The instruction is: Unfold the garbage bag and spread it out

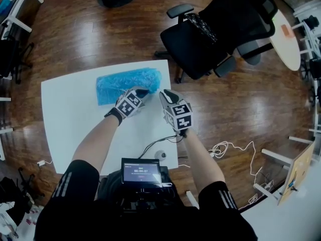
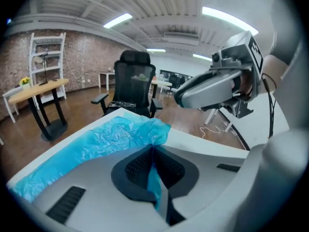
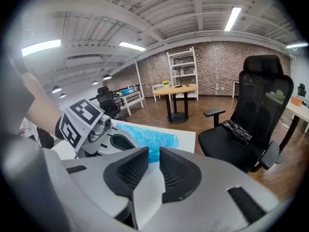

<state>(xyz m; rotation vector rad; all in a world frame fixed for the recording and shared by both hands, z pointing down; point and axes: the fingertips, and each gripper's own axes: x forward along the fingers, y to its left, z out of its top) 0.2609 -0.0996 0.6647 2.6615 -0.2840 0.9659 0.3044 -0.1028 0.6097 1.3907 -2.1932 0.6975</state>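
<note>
Barely begun: the blue garbage bag [image 1: 120, 86] lies folded along the worktop's [image 1: 70, 119] upper edge in the head view, its right corner pinched in the left gripper [image 2: 153, 168], while the right gripper [image 3: 150, 166] hangs slightly parted and empty.

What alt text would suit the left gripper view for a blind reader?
The left tongs are shut on a corner of a blue garbage bag lying on a white table. The right tongs hover nearby; a black office chair stands behind.

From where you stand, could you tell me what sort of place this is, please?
Likely an office or lab workspace: a black office chair by the white table, and white shelving against a brick wall.
</note>
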